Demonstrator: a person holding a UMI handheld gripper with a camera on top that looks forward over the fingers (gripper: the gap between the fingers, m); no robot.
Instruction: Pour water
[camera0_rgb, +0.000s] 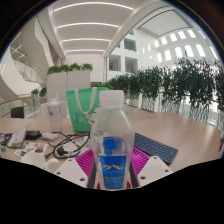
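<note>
Gripper view: hand-held gripper (112, 168) clamps one upright water bottle (111, 140) between two pads (86, 161).

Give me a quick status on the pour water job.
Gripper shut on water bottle, held upright, cap on. No pour yet. Green bag and cable clutter on table beyond.

A bottle (111, 140) stands upright between the two fingers of the claw (112, 165), a pad (86, 160) close at each side; whether they press on it cannot be told. It rises above the worktop (185, 135). Behind it and slightly left sits a bag (84, 106). Further left, cables (62, 148) and small items lie on the worktop. Planters (165, 85) line the background to the right.
</note>
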